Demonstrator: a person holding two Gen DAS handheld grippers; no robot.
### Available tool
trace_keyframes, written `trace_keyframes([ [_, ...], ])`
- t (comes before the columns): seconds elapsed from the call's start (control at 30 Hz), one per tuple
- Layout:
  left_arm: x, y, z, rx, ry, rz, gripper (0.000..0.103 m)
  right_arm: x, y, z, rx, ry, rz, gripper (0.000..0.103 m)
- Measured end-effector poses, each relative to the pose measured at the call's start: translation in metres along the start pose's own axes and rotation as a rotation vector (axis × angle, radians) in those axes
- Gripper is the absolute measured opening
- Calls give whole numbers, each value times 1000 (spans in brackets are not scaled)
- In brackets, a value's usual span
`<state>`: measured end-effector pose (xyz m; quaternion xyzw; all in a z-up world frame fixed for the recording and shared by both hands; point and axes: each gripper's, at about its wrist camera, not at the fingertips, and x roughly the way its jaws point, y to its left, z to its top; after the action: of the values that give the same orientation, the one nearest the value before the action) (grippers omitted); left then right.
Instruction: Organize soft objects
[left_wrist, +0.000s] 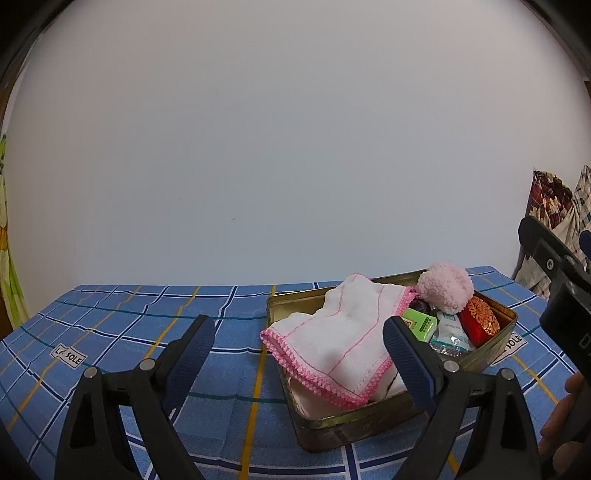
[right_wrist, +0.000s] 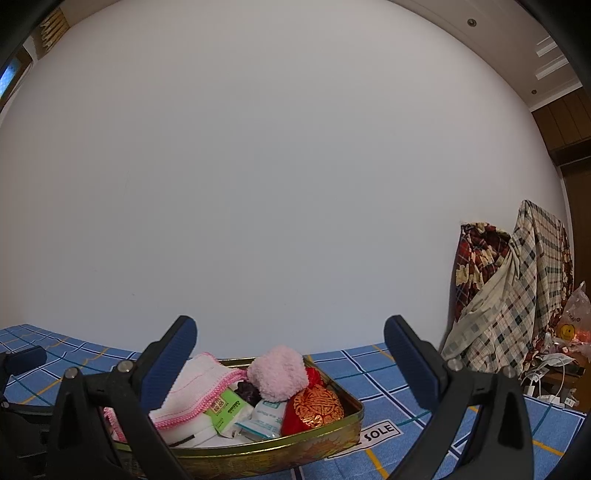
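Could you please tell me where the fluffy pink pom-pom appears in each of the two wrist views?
Left wrist: the pink pom-pom sits right of centre, at the far end of the gold tin.
Right wrist: the pom-pom is low, just left of centre, between the open fingers.
Shared landmark: the red embroidered pouch beside it.

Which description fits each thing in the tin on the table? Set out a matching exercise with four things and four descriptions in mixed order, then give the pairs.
Things
1. cloth
2. fluffy ball
3. pouch
4. small packet

Descriptions
A. red with a gold pattern
B. green, lying flat
C. white with a pink crocheted edge, draped over the rim of the tin
D. pale pink, on top of the pile

Pairs: 1-C, 2-D, 3-A, 4-B
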<state>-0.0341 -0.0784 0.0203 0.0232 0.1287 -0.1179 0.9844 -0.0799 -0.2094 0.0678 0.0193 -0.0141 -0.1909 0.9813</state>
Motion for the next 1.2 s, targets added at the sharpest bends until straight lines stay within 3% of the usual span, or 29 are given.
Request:
trace_keyframes([
  [1.2,-1,2,0,3,-1,2,95,-1,-3,1,6,2,4,103],
])
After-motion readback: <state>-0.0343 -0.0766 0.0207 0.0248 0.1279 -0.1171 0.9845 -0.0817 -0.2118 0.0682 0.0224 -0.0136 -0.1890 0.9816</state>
